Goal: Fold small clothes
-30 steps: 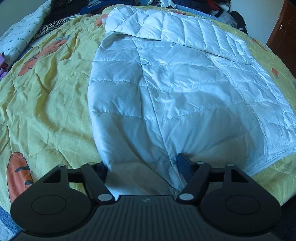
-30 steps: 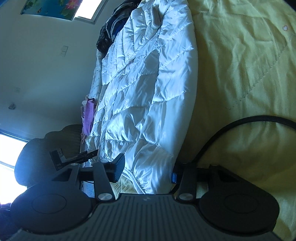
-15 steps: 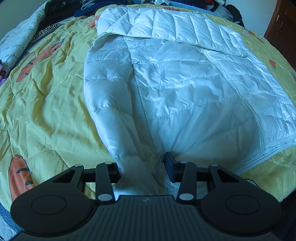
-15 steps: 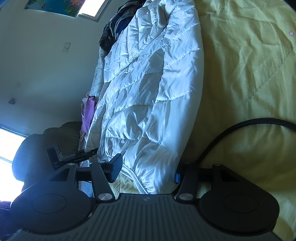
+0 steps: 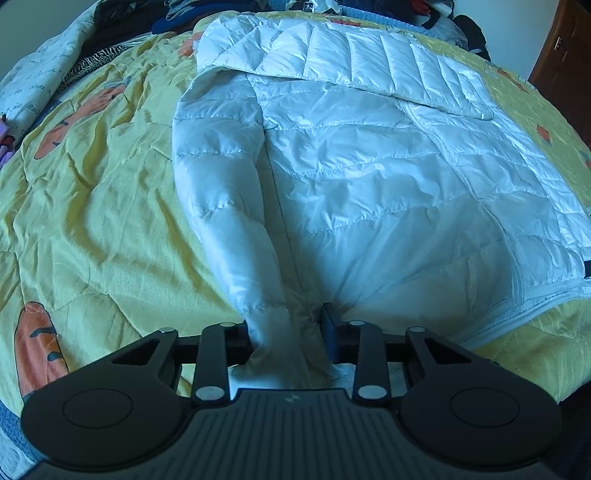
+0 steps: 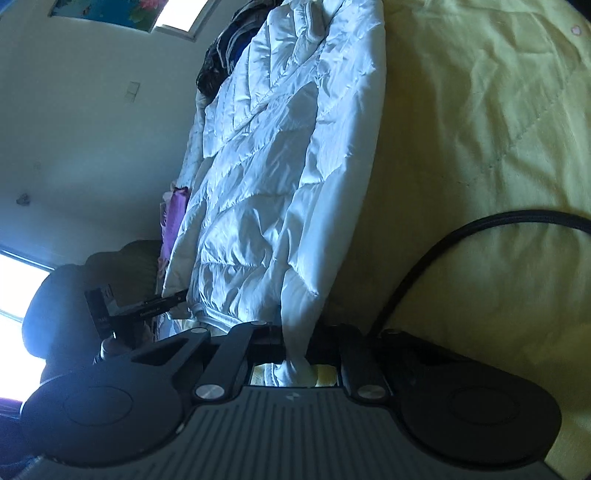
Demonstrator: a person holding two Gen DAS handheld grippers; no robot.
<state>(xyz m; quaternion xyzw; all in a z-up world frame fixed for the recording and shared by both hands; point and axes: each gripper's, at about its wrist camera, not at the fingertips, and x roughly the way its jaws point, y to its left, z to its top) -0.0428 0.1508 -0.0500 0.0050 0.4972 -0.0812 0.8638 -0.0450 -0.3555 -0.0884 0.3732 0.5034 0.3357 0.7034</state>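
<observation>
Covered by a yellow quilt (image 5: 92, 229) with orange shapes, the bed. Spread flat on it, a white puffer jacket (image 5: 369, 177), far sleeve (image 5: 369, 51) folded across the top, near sleeve (image 5: 221, 192) running down along the body toward the camera. Heaped past the far edge, dark clothes (image 5: 122, 33). At the right, across the quilt, a black cable (image 6: 443, 240). Left tongs (image 5: 286, 332) just narrowed and now pinching the near sleeve's cuff and a bunch of hem fabric beside it. Right tongs (image 6: 293, 345) just pressed together on a thin fold of the jacket's edge (image 6: 295, 332), white fabric squeezed between the pads and poking out behind.
</observation>
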